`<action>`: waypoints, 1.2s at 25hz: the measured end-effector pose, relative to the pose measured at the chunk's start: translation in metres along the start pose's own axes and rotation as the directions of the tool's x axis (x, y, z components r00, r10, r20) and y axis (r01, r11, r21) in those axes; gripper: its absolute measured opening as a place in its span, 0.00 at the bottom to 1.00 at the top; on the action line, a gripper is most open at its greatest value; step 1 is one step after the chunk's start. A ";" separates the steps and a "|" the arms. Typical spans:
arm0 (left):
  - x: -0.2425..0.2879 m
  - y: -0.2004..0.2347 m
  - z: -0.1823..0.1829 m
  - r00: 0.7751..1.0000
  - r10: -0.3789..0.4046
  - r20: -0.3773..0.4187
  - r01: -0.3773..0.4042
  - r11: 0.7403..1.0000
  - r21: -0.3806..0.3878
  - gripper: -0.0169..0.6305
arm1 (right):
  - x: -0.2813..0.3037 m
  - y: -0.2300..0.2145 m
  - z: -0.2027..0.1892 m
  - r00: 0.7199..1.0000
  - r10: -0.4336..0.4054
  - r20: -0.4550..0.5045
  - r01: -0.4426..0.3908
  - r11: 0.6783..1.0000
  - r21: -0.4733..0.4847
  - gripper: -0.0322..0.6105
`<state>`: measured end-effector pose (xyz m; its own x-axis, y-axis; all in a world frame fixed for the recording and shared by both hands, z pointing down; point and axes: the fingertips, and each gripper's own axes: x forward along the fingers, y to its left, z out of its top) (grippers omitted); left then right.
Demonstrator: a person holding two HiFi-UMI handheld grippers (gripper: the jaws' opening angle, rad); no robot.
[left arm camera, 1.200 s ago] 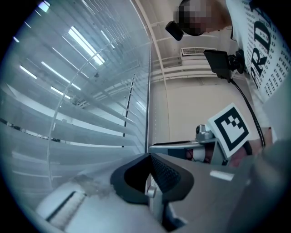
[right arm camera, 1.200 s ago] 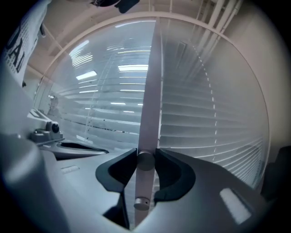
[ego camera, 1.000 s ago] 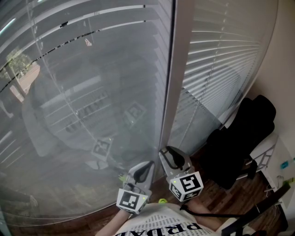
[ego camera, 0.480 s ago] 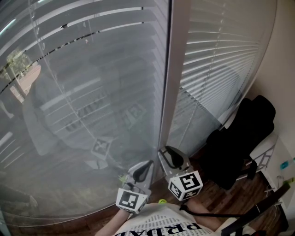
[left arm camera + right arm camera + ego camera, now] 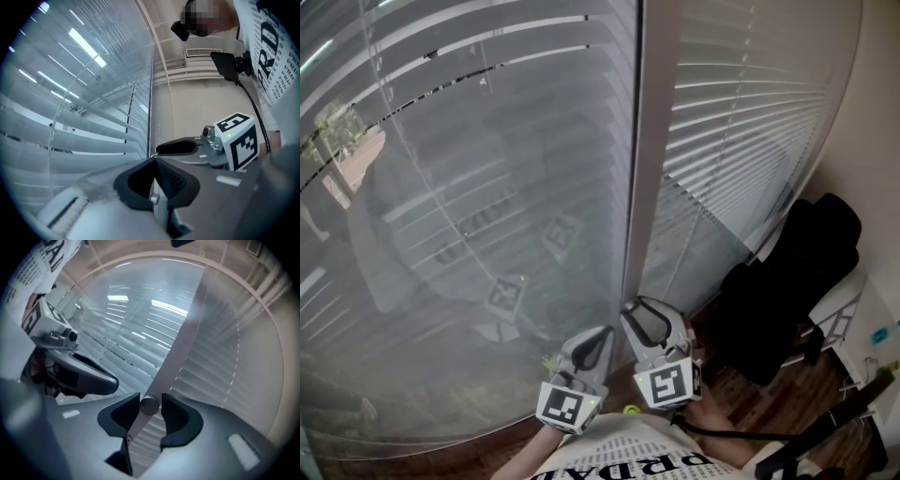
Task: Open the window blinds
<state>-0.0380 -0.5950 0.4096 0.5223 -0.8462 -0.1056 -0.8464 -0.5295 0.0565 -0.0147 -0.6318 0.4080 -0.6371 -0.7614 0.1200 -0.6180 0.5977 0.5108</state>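
Left blind [image 5: 487, 103] and right blind [image 5: 750, 112] hang lowered — 2 pale sets of horizontal slats, tilted nearly shut.

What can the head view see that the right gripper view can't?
Only the head view: a dark bulky shape, perhaps a chair, by the wall, the wooden floor, and the right gripper seen from outside with its marker cube. Only the right gripper view: a small round rod end between its jaws, which are opening. Both: the slatted blinds, the window post and the left gripper.
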 end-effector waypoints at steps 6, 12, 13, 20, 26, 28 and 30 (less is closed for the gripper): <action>-0.001 0.002 0.001 1.000 0.007 0.004 -0.007 1.000 0.005 0.04 | 0.004 0.007 -0.002 0.999 -0.028 -0.022 0.022 0.974 -0.226 0.26; -0.002 0.005 0.000 1.000 0.020 0.000 -0.020 1.000 -0.002 0.04 | 0.005 0.007 -0.003 0.999 -0.040 -0.011 0.037 0.974 -0.224 0.26; -0.002 0.006 0.000 1.000 0.021 -0.001 -0.021 1.000 -0.002 0.04 | 0.005 0.007 -0.003 0.999 -0.038 -0.008 0.036 0.977 -0.210 0.26; -0.001 0.006 0.000 1.000 0.019 0.000 -0.019 1.000 -0.003 0.04 | 0.004 0.004 -0.002 1.000 -0.027 0.006 0.028 0.997 -0.066 0.26; 0.000 0.005 0.000 1.000 0.015 -0.001 -0.015 1.000 -0.005 0.04 | 0.004 0.001 -0.001 1.000 -0.015 0.013 0.014 0.998 0.054 0.26; 0.000 0.005 0.000 1.000 0.015 -0.002 -0.015 1.000 -0.006 0.04 | 0.003 0.000 -0.002 1.000 -0.013 0.004 0.013 0.997 0.076 0.26; 0.000 0.005 0.000 1.000 0.014 -0.001 -0.014 1.000 -0.004 0.04 | 0.003 -0.001 -0.002 1.000 -0.014 0.001 0.014 0.997 0.081 0.26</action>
<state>-0.0426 -0.5975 0.4099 0.5105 -0.8535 -0.1040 -0.8532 -0.5179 0.0618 -0.0152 -0.6349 0.4095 -0.6286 -0.7696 0.1121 -0.6620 0.6052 0.4421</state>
